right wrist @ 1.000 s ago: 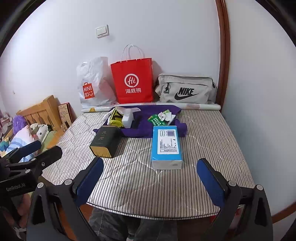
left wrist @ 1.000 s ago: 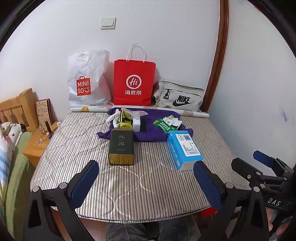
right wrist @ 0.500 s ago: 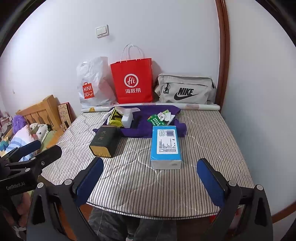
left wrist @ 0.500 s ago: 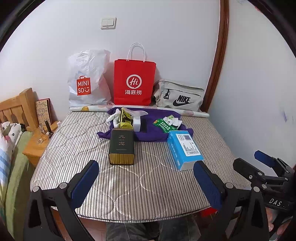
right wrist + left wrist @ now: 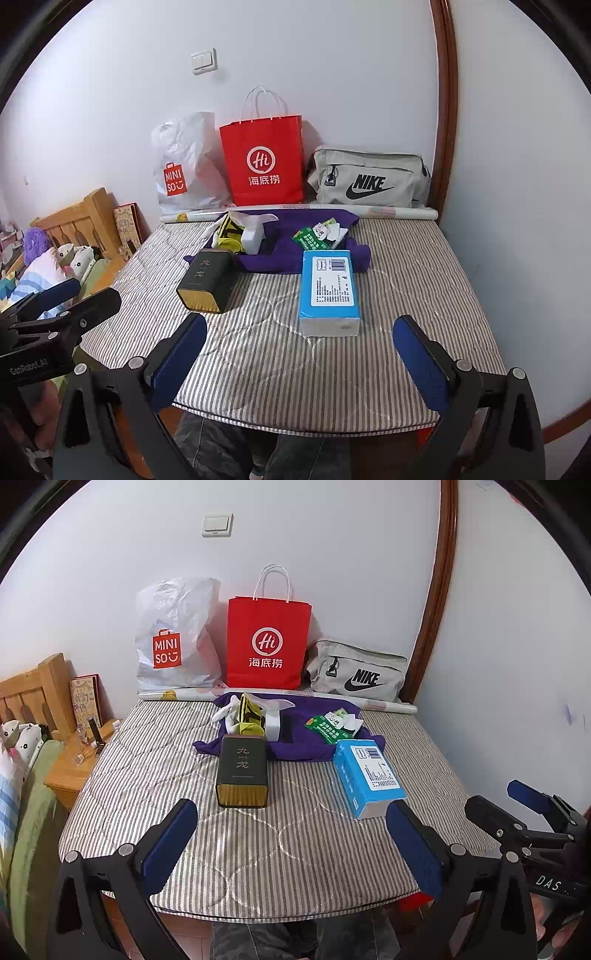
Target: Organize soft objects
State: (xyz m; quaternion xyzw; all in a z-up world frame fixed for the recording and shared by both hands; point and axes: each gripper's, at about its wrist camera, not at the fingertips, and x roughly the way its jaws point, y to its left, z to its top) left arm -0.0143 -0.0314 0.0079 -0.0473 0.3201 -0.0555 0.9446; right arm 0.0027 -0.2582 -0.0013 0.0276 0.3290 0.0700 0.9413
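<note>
A crumpled purple cloth [image 5: 306, 738] [image 5: 280, 251] lies at the back of the striped mattress [image 5: 258, 842] [image 5: 406, 280]. On it rest a yellow-and-white bundle [image 5: 249, 716] [image 5: 236, 232] and a green packet [image 5: 328, 725] [image 5: 314, 234]. In front stand a dark tin box [image 5: 242, 771] [image 5: 207, 280] and a blue tissue pack [image 5: 367, 775] [image 5: 328, 291]. My left gripper [image 5: 291, 845] hovers open over the near edge, empty. My right gripper [image 5: 299, 362] is open too, just short of the blue pack.
Against the back wall stand a white MINISO bag [image 5: 173, 638], a red paper bag [image 5: 266, 642] and a grey Nike bag [image 5: 354, 672]. A rolled tube [image 5: 369, 212] lies behind the cloth. A wooden nightstand [image 5: 74, 768] and headboard sit left.
</note>
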